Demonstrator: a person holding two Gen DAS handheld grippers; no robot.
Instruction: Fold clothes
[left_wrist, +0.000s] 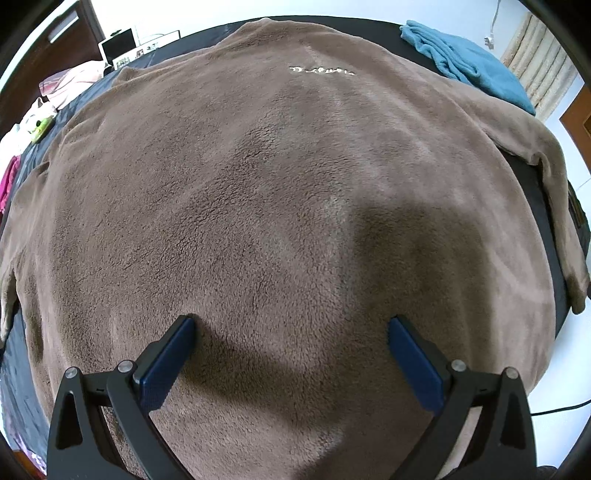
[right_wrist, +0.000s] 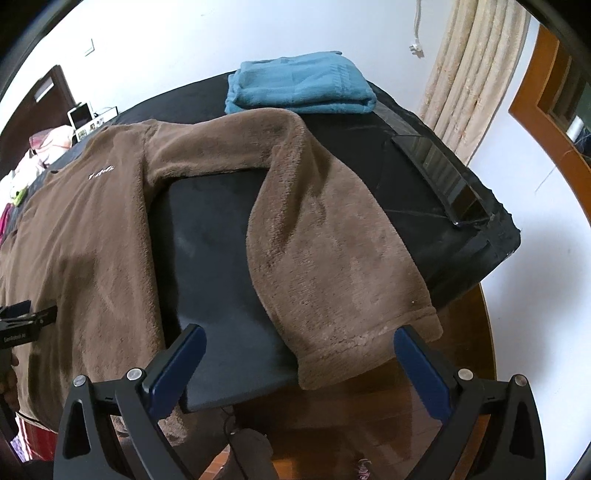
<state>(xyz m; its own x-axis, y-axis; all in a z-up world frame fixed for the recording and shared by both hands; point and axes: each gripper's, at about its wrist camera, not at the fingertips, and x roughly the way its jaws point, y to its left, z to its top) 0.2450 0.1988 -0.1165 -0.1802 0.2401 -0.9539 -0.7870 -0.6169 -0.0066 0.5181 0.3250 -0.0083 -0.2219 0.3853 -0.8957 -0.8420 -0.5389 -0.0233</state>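
- Brown fleece top (left_wrist: 280, 192) lies spread flat, front up, on the black-covered surface (right_wrist: 207, 258); small white lettering (left_wrist: 320, 70) marks its chest. Judged laid out this way so that sleeves and sides can be folded inward.
- Left claw (left_wrist: 291, 325) hovers low over the lower body of the garment, jaws spread wide, nothing between them. It casts a shadow on the pile; contact with the cloth cannot be confirmed.
- Right claw (right_wrist: 300, 334) is likewise wide open and empty, lined up with the cuff (right_wrist: 373, 347) of one sleeve (right_wrist: 325, 236). The cuff overhangs the near edge of the surface, which judged makes it an easy first pinch point.
- Folded blue fleece item (right_wrist: 299, 88) rests at the far end, just beside the shoulder of the brown top; judged already dealt with and set aside.
- Left wrist view alone shows the full torso and the pink and white items (left_wrist: 66, 85) at the far left edge.
- Right wrist view alone shows the bent sleeve with bare black surface between it and the body, a dark glossy slab (right_wrist: 439, 177) near the far corner, and the wooden floor (right_wrist: 369, 417) below.
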